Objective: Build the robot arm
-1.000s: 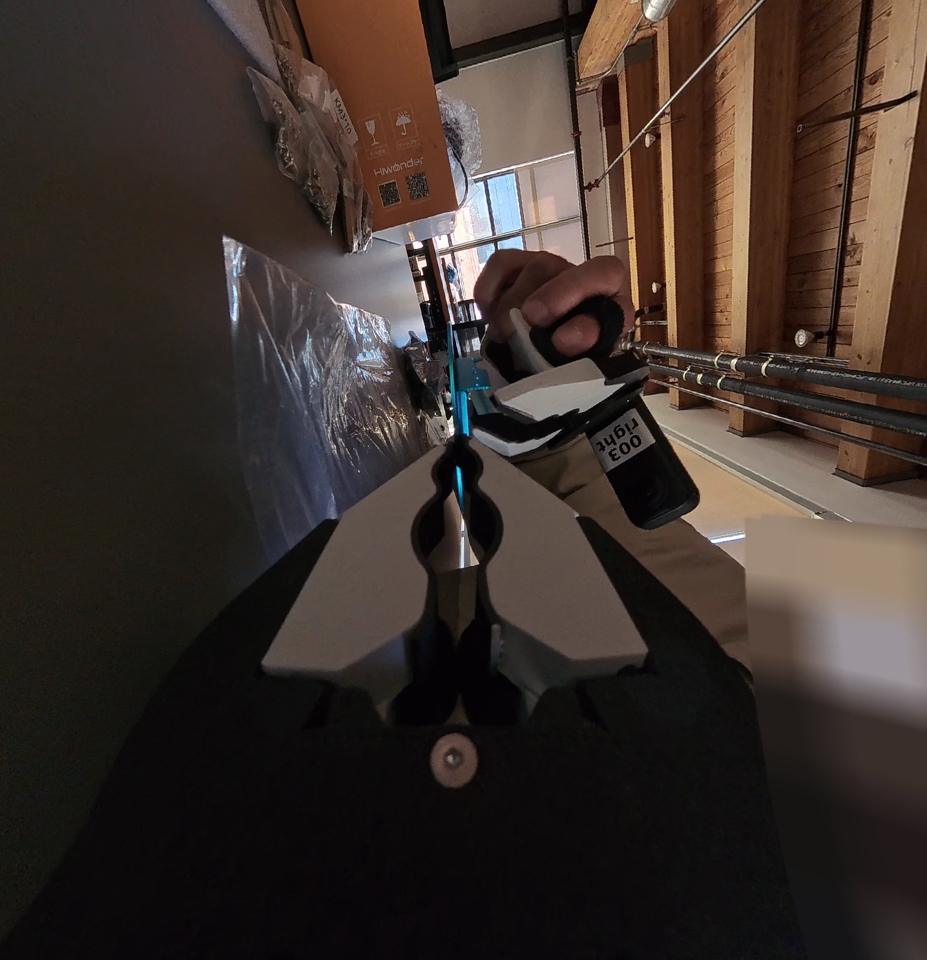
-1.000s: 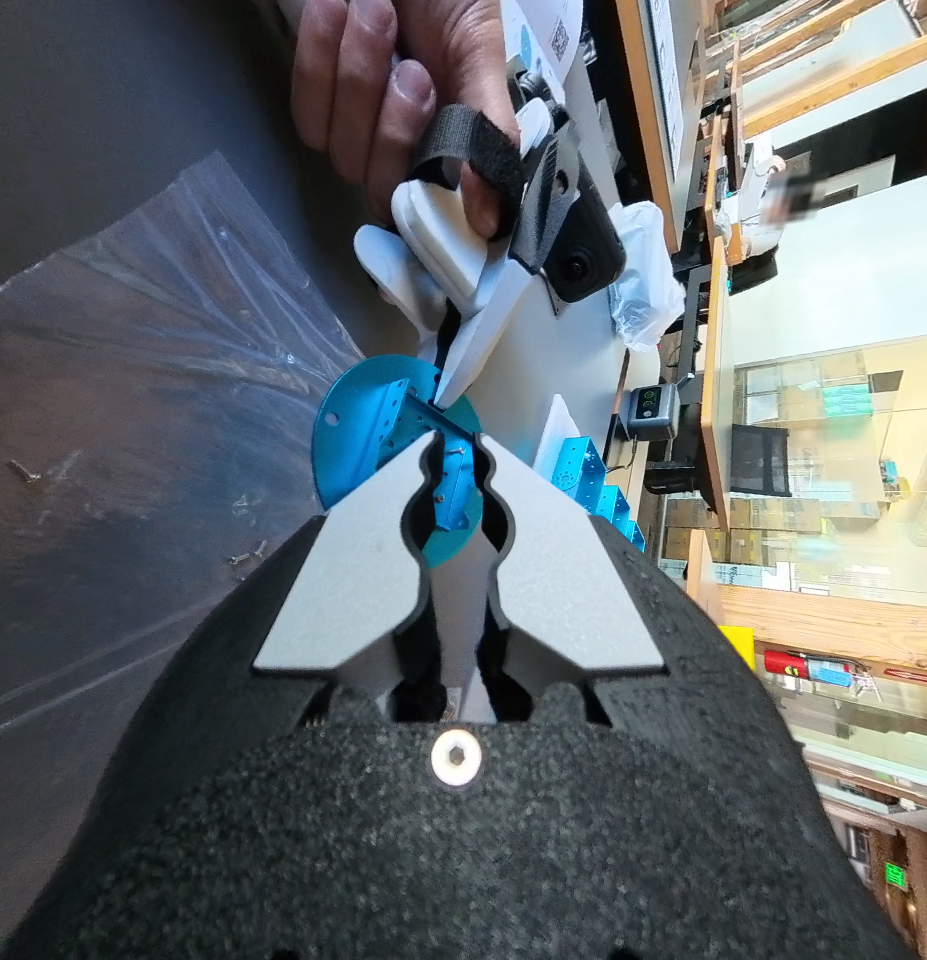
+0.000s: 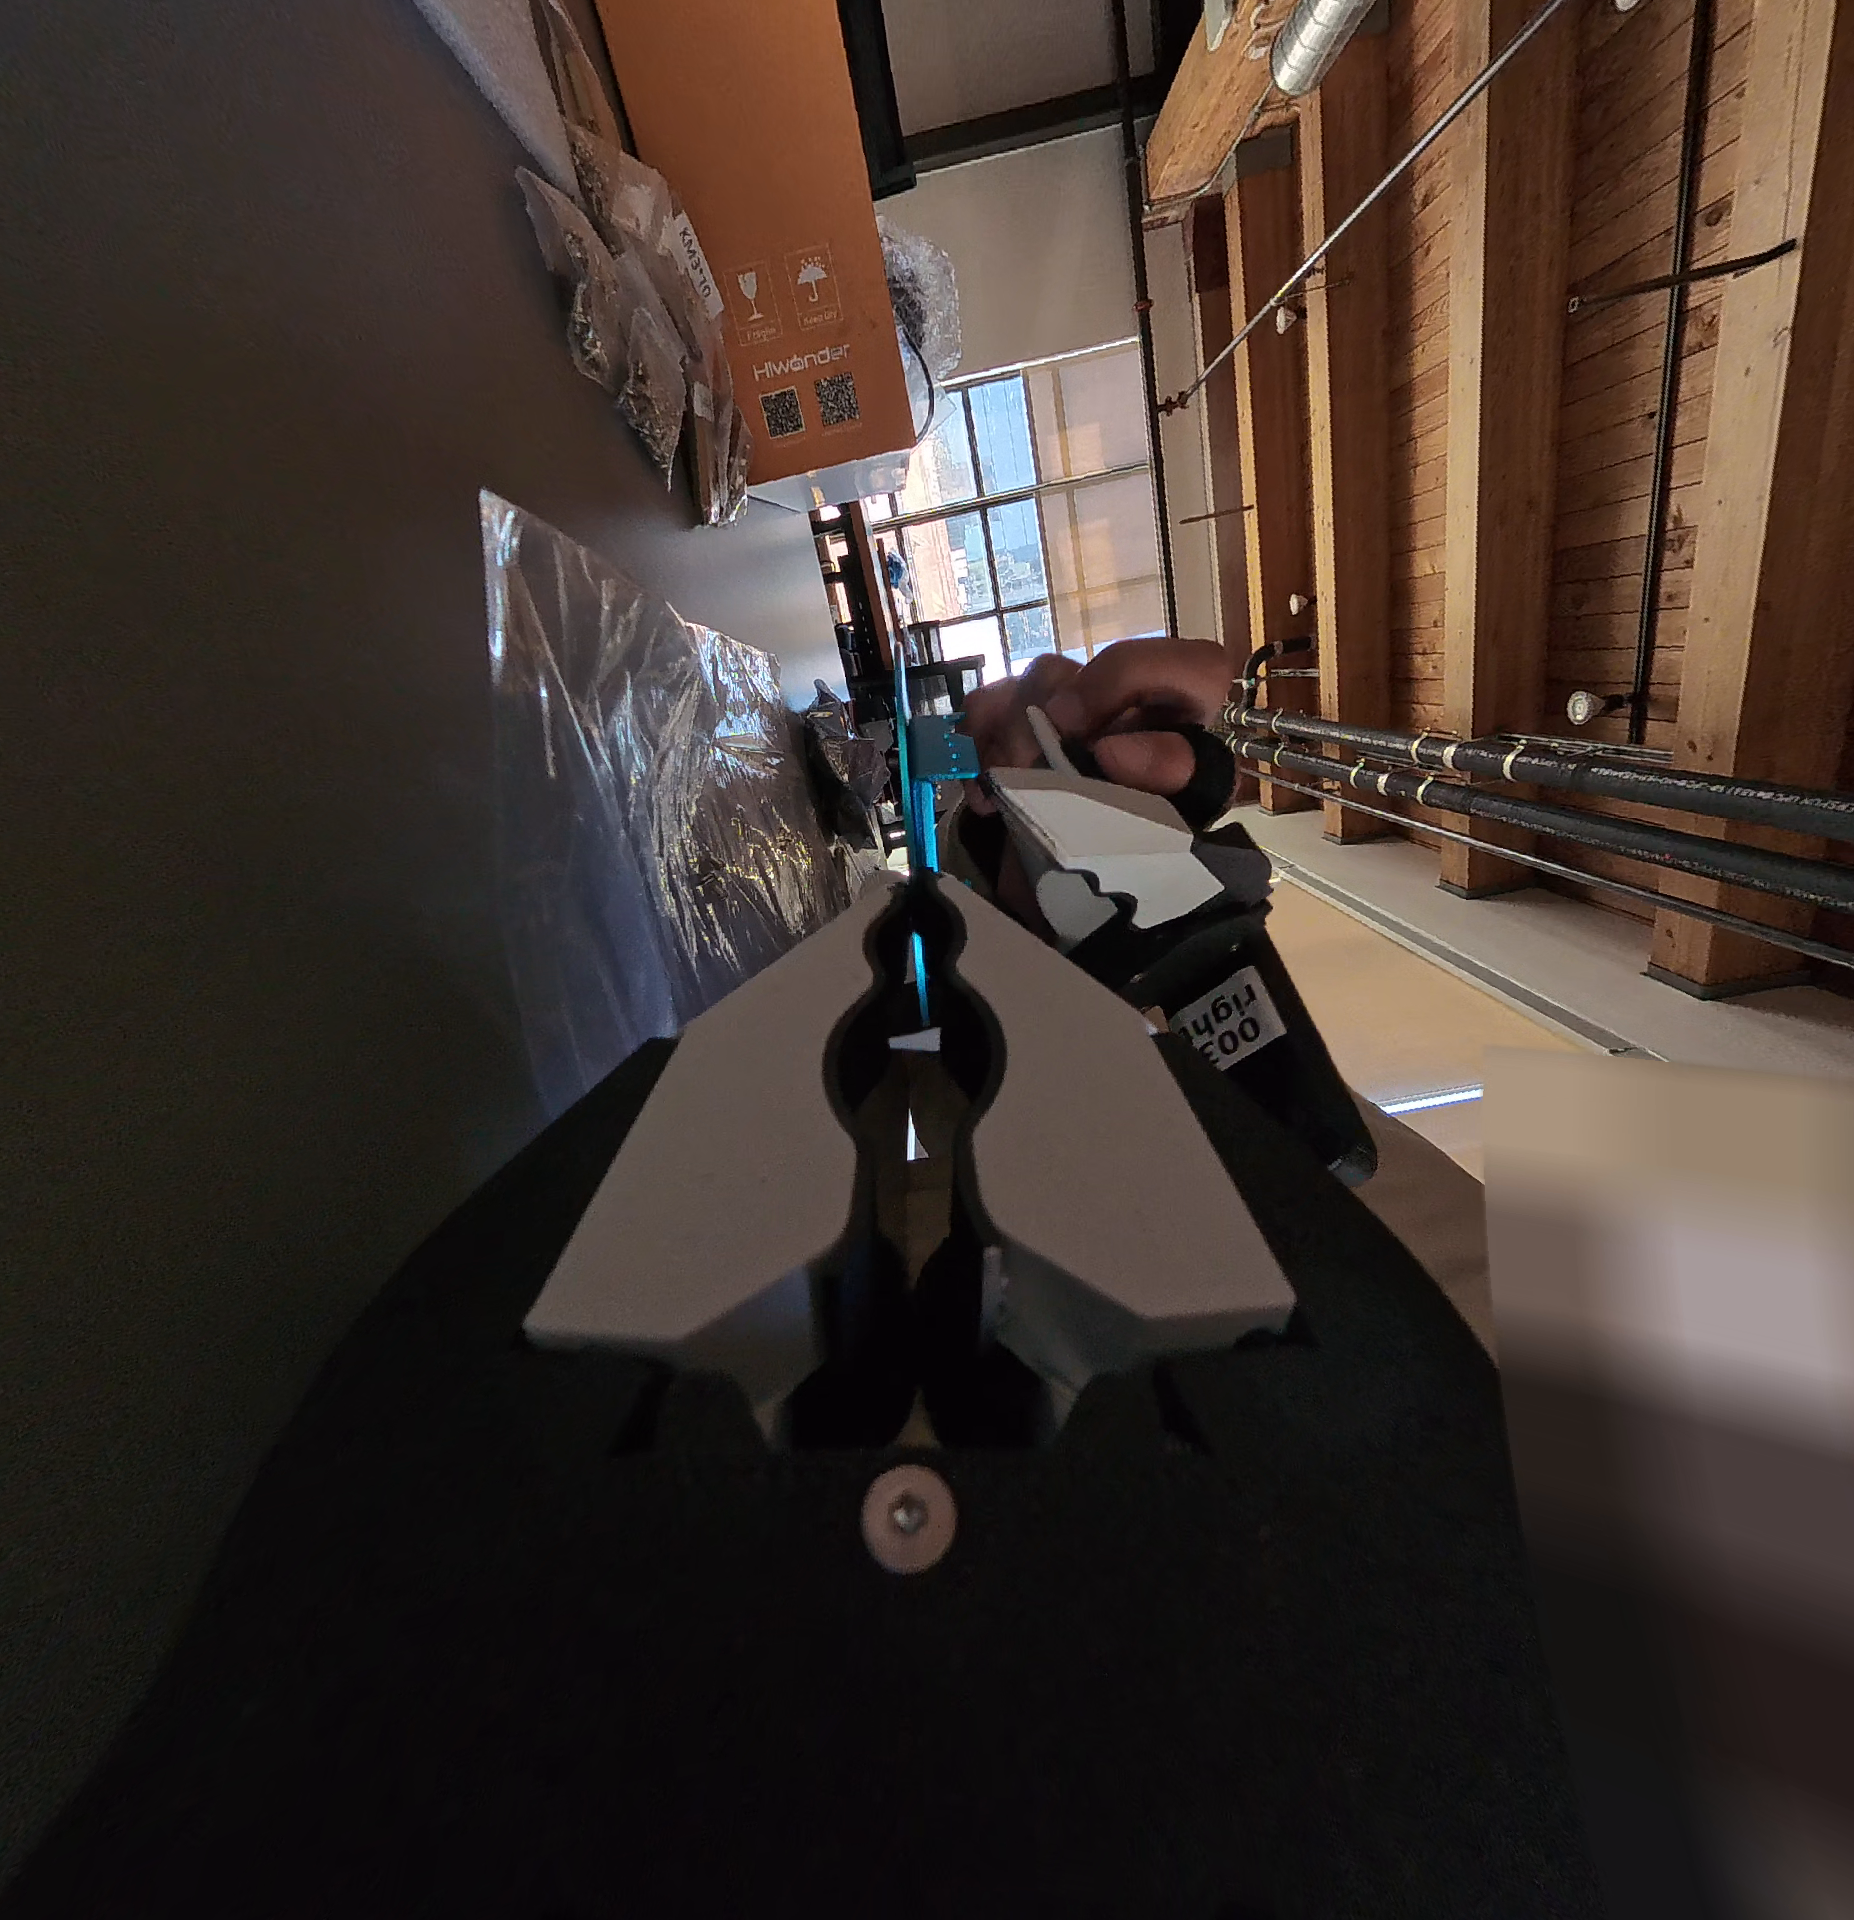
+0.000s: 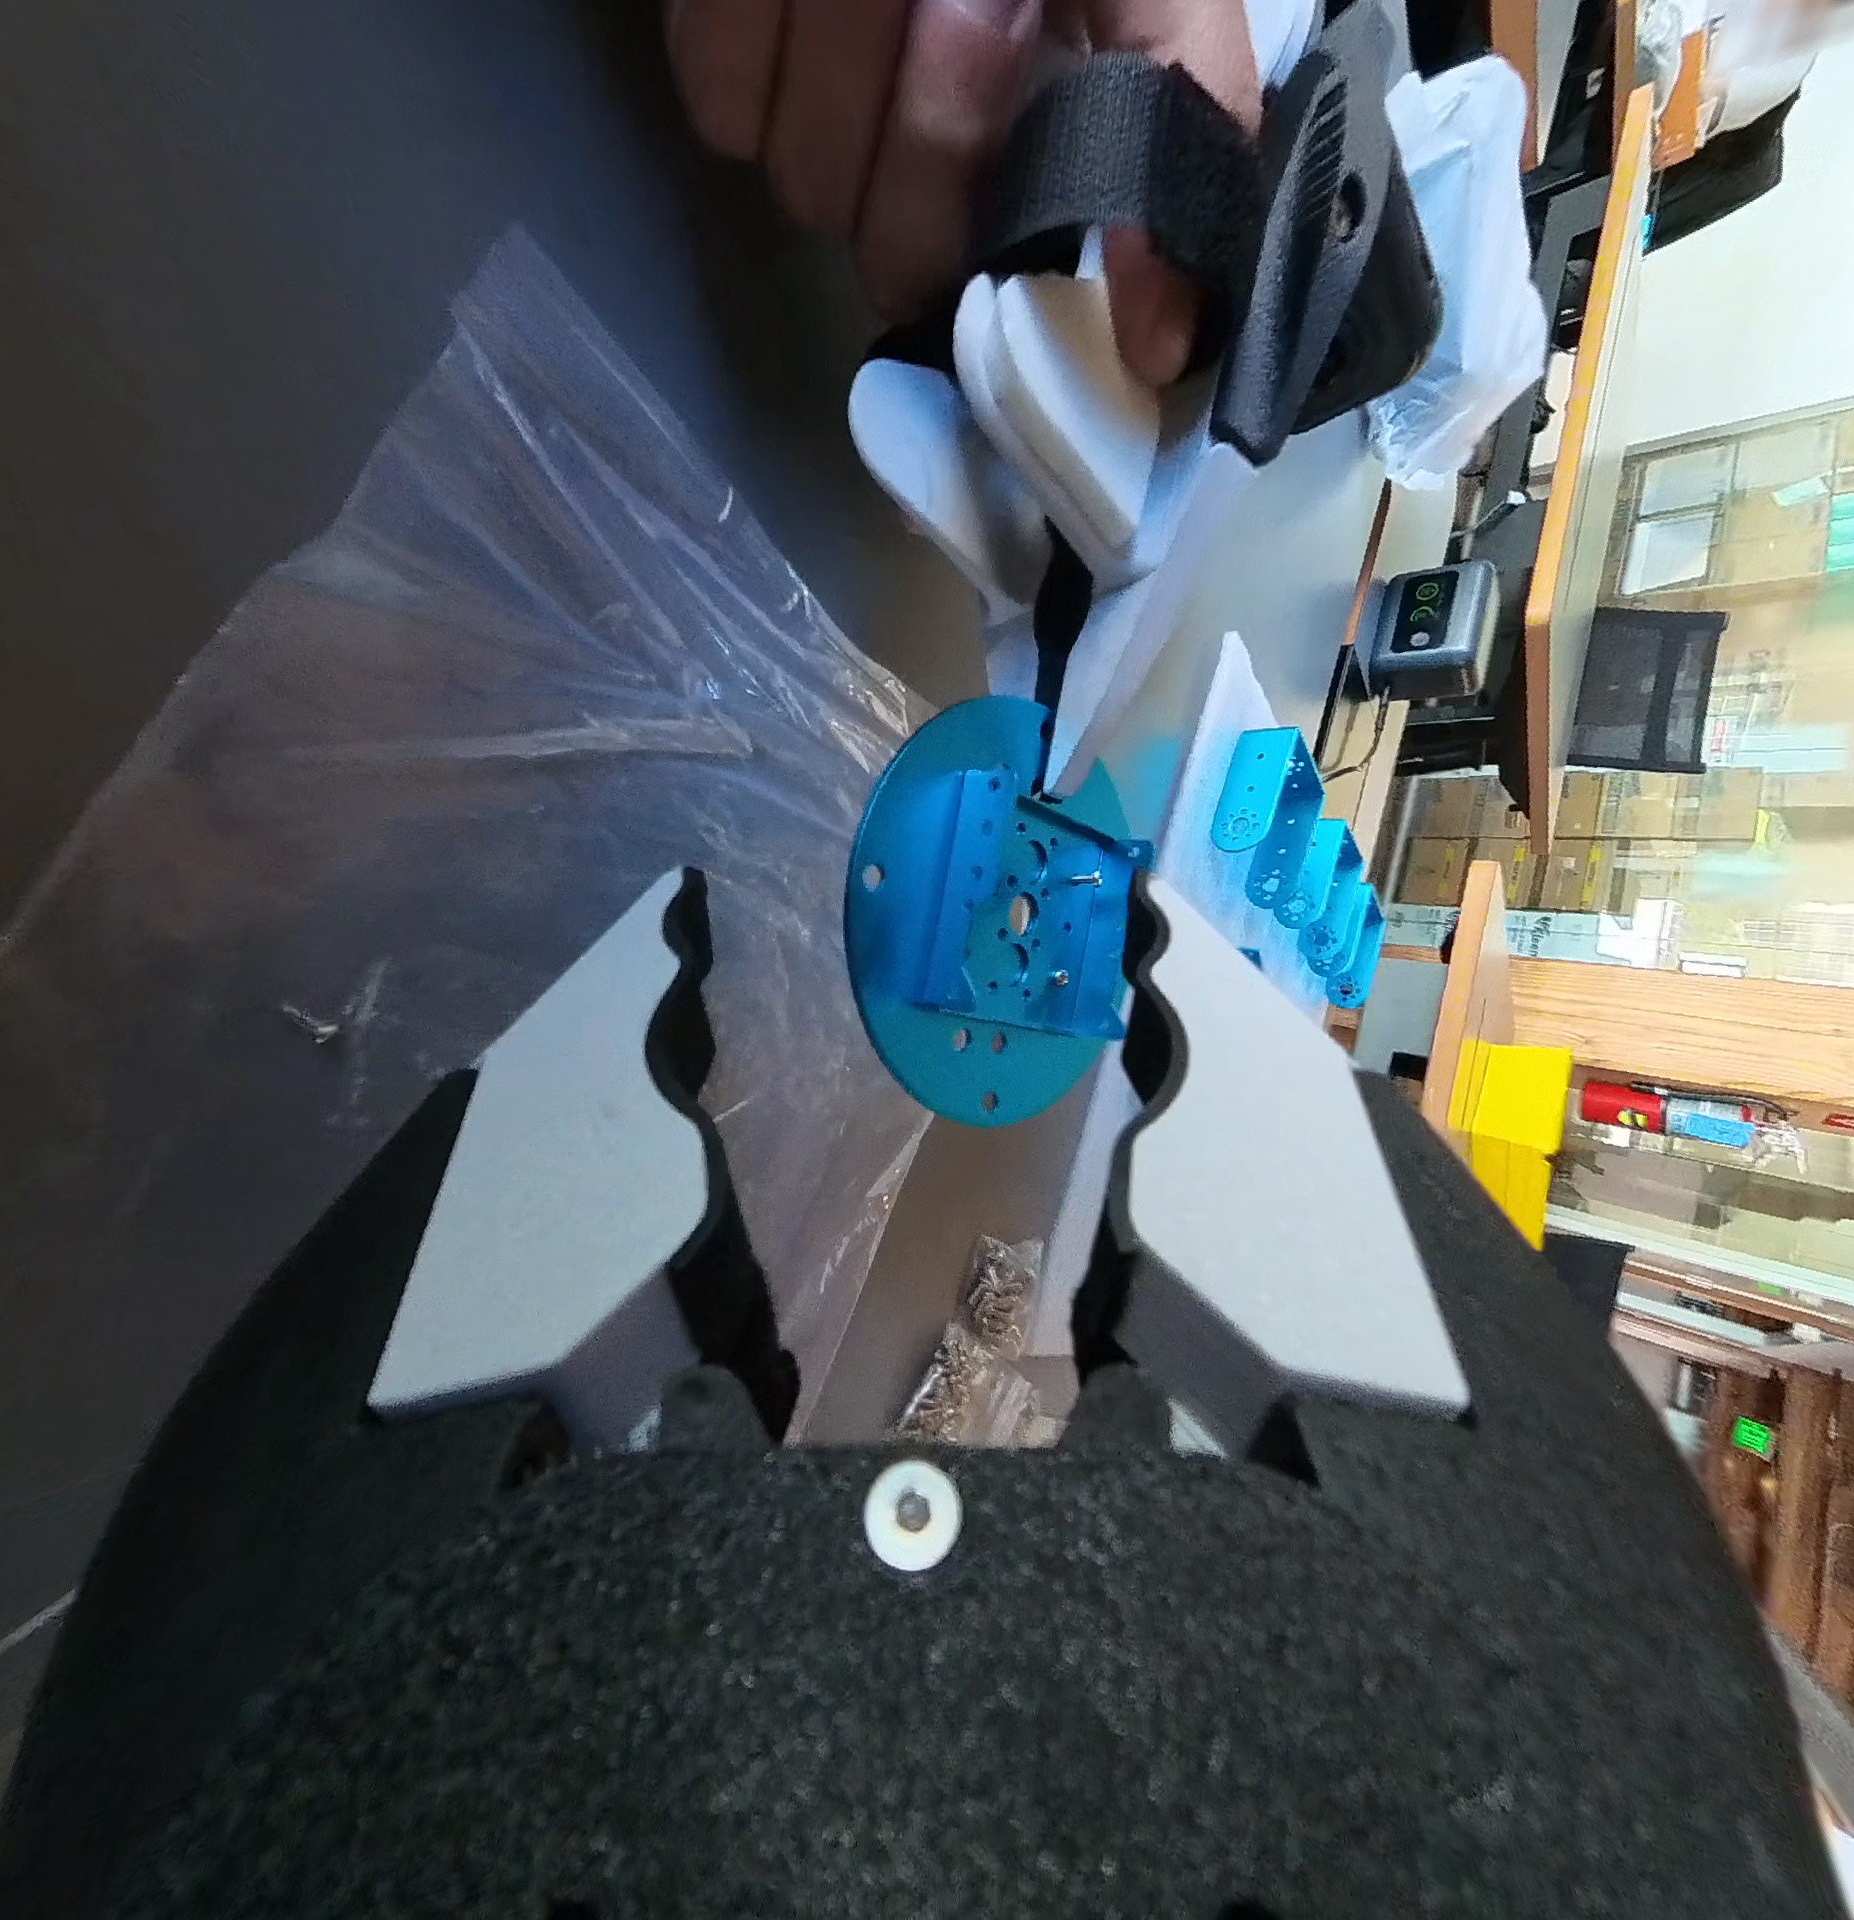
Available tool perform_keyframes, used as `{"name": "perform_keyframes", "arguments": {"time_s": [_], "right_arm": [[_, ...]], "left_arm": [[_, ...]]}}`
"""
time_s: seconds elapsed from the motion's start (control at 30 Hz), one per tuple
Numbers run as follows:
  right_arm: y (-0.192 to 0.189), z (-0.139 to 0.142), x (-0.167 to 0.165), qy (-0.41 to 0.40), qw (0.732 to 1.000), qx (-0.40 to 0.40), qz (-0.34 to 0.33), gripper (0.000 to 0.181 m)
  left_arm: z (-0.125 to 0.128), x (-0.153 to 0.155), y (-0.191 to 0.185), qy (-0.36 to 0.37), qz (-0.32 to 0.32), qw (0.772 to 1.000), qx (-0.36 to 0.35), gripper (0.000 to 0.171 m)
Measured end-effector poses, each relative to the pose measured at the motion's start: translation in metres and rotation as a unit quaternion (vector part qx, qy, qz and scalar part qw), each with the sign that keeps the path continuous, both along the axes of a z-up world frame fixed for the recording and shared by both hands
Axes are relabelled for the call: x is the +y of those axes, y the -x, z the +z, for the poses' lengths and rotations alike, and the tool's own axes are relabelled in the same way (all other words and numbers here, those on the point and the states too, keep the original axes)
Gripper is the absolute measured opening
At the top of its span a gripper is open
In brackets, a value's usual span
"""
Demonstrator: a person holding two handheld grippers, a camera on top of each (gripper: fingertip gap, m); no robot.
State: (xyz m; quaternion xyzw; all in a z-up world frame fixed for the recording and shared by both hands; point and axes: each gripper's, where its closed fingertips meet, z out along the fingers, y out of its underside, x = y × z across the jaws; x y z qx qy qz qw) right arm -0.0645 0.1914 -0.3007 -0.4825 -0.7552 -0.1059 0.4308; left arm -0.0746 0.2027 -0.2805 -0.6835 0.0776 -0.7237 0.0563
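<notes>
My left gripper (image 3: 918, 896) is shut on the rim of a blue metal disc (image 3: 921, 831), seen edge-on in the left wrist view. A blue perforated bracket (image 3: 944, 750) sits on the disc's face. In the right wrist view the disc (image 4: 964, 1086) faces me with the bracket (image 4: 1027, 935) on it and small screws in the bracket's holes. The left gripper (image 4: 1053, 779) pinches the disc's top edge, held by a hand. My right gripper (image 4: 915, 914) is open and empty. Its right finger (image 4: 1266, 1143) is close beside the bracket. It also shows in the left wrist view (image 3: 1006, 821).
A clear plastic bag (image 4: 487, 790) lies on the dark table (image 4: 175, 312) behind the disc. Several blue U-brackets (image 4: 1307, 883) stand in a white tray to the right. Loose screws (image 4: 980, 1340) lie below. An orange box (image 3: 767, 260) and bags of hardware (image 3: 632, 312) stand farther off. Only a small space, under 4 cm, lies between the two pairs of fingers.
My right gripper has opened, let go of the bracket and drawn back a little. My left gripper still holds the disc.
</notes>
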Motion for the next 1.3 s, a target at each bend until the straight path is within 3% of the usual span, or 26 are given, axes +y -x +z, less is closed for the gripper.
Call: {"name": "perform_keyframes", "arguments": {"time_s": [1.07, 1.3], "right_arm": [[0.002, -0.012, 0.0, 0.036, 0.999, 0.002, -0.006, 0.079], [0.004, 0.007, -0.004, 0.05, 0.998, 0.043, -0.006, 0.08]], "left_arm": [[0.0, 0.0, 0.0, 0.002, 0.001, 1.0, 0.0, 0.0], [0.001, 0.001, 0.001, 0.004, 0.003, 1.0, -0.004, 0.0]]}}
